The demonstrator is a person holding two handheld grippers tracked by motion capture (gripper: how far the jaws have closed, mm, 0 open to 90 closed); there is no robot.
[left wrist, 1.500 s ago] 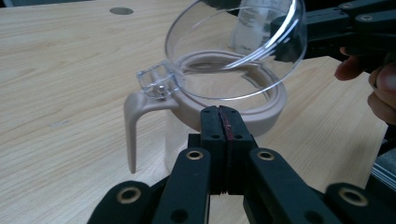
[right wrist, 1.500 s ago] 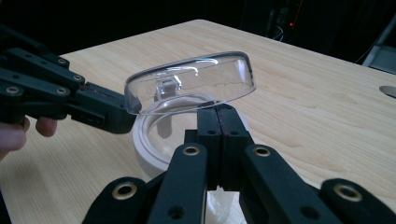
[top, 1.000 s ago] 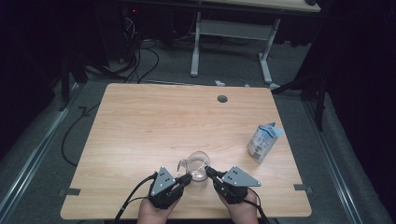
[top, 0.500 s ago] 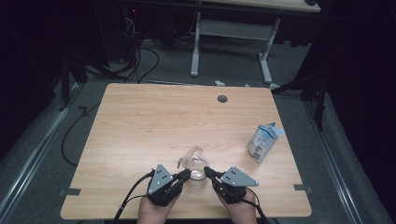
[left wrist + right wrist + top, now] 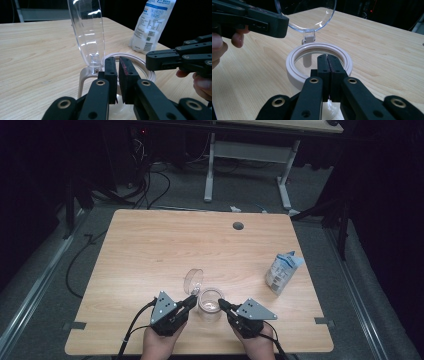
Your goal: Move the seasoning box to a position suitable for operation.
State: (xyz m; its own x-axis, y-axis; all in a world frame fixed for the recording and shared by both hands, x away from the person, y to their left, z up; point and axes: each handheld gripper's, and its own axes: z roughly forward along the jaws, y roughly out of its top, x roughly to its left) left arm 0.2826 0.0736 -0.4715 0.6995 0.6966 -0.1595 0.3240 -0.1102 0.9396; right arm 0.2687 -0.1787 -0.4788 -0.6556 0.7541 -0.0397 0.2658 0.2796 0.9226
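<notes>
A light wooden table (image 5: 150, 250) stands on grey floor (image 5: 240, 195) with cables (image 5: 150, 185) in a dark room.

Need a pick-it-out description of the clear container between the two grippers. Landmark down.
On the wooden table, look at the near edge, midway between the left gripper and the right gripper. There stands the clear jar with a pale ring rim and a round transparent hinged lid flipped upright. The only other item, a white-and-blue pouch, is opaque and sits far right.
</notes>
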